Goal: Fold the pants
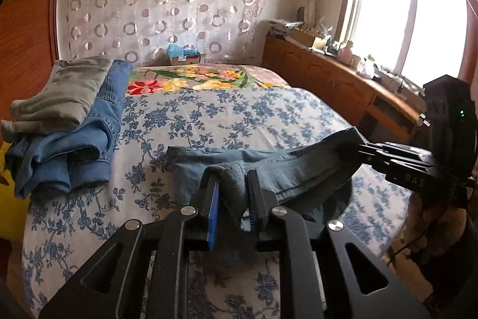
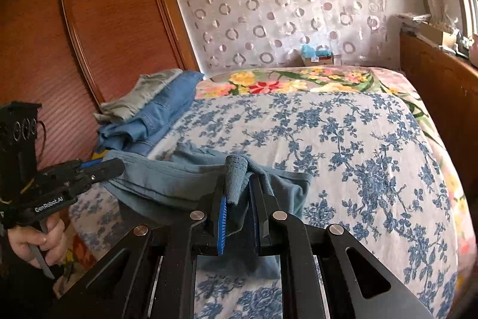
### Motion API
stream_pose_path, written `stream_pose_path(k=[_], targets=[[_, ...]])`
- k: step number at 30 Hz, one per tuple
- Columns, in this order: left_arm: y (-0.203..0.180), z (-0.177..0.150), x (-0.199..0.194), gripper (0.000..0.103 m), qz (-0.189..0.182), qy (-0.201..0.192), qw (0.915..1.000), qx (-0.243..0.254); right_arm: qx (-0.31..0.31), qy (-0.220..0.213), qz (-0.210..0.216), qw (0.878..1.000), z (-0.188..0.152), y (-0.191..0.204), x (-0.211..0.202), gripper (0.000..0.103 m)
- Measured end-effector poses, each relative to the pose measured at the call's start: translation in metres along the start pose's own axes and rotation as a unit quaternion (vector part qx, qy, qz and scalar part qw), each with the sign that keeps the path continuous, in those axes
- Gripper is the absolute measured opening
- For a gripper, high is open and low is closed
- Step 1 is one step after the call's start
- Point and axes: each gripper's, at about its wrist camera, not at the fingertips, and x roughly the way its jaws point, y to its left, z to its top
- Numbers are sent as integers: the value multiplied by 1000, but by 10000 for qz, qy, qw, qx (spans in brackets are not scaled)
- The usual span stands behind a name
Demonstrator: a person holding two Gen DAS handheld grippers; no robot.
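My left gripper (image 1: 231, 184) is pinching a bunched fold of the grey-blue pants (image 1: 286, 166), and my right gripper (image 2: 239, 187) is clamped on another bunch of the same cloth. The pants hang between them just above the near end of the bed (image 1: 209, 115), the middle sagging toward the floral bedspread.

My worry is the grip itself: each gripper holds a thick wad, not a flat edge, so I judge the cloth could slide out if I pull the two apart, or one layer could slip free and spoil the fold. The slack middle may also drag on the bedspread and crease unevenly. If I carry the pants leftward they could snag the stack of folded clothes (image 1: 68, 121) at the bed's left edge.

The left wrist view shows the window (image 1: 409, 20) and the cluttered sideboard (image 1: 328, 71) beneath it, plus the right gripper from the side. The right wrist view instead shows the wooden wardrobe (image 2: 98, 29) and my hand (image 2: 35, 241) on the left tool's handle.
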Motion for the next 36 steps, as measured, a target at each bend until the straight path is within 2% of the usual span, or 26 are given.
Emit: stream_pose_path(k=[6,9,10,12,13,17,18,20,27,32,36], targets=[[1,-14,9,27,103,102,9999,29,-104,203,-76,9997,-8,1,17,13],[4,-12,8,38,135,57,9999,5,-105,273,-115,9995,-7,0,24,13],[5,-12,7,45,133,17,9999,-12,-99,282,-120,9995,-7,-1,24,13],[6,-12,2,48,92,-48,9999,-16,-81,280,-122,9995,-6,-2,25,13],[7,-13,0,49,54,-42,10000,-4,-72,298,-131,9994,-6,-3,25,15],[10,-25,-6,55,42,22,10000,-13,-108,254,-344,9990,-7,-7,17,31],[11,-29,-8,55,61,45,10000,-12,-112,231,-368,9990,-8,-9,12,36],[14,-40,-8,55,174,159,9997,-22,-118,232,-321,9991,-12,-12,3,38],[18,-65,9,55,245,680,9974,4,-302,747,-145,9966,-38,-13,-5,38],[13,-67,19,42,118,808,9966,67,-308,971,-161,9947,-43,-16,6,38],[10,-66,25,36,105,919,9957,95,-242,1047,-206,9940,-45,-17,12,38]])
